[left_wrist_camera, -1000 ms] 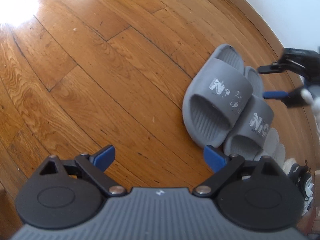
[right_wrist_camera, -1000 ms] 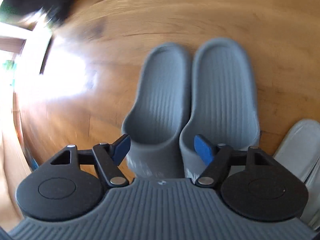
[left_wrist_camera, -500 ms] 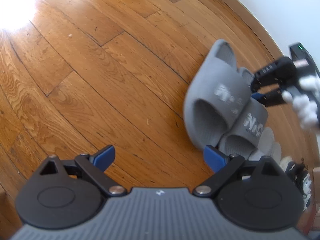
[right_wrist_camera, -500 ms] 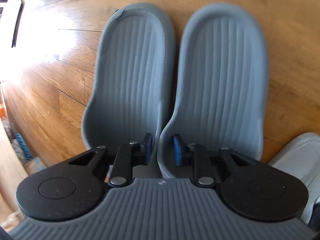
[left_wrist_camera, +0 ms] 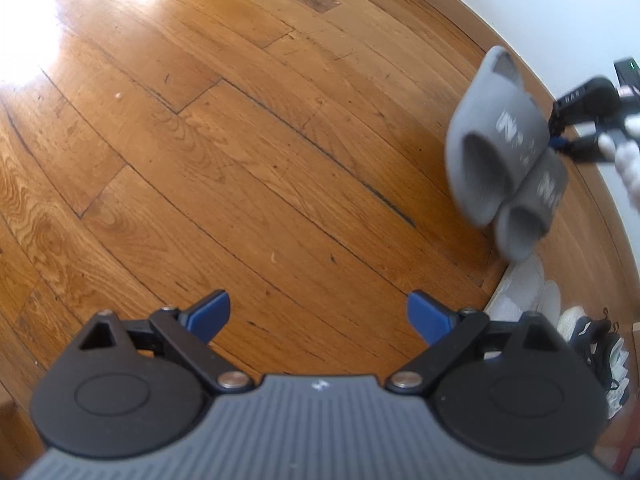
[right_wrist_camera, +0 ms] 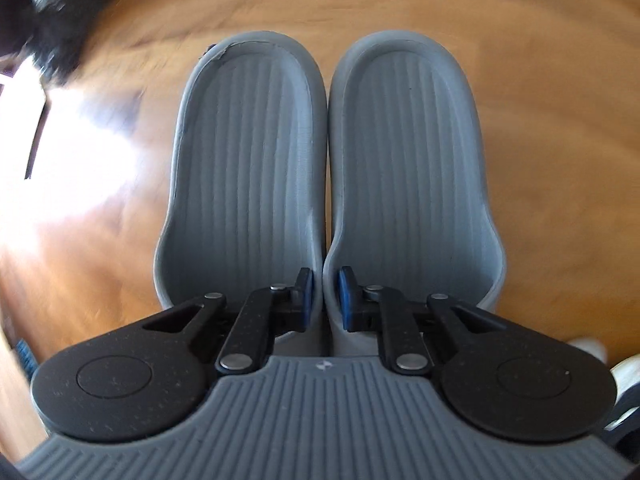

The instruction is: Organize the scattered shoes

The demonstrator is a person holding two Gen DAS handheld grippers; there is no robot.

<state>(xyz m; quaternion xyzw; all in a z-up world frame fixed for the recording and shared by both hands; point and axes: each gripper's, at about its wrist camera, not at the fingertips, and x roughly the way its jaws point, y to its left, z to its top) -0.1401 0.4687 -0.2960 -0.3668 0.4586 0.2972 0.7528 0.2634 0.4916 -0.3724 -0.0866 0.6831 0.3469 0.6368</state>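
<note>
Your right gripper is closed on the pair of grey slippers: its pads pinch the two inner side walls that touch each other, just in front of the straps. In the left wrist view the pair hangs in the air above the wooden floor, near the edge where the floor meets the white wall. Your left gripper is wide open and holds nothing, over bare floor. More shoes lie along the same wall edge.
</note>
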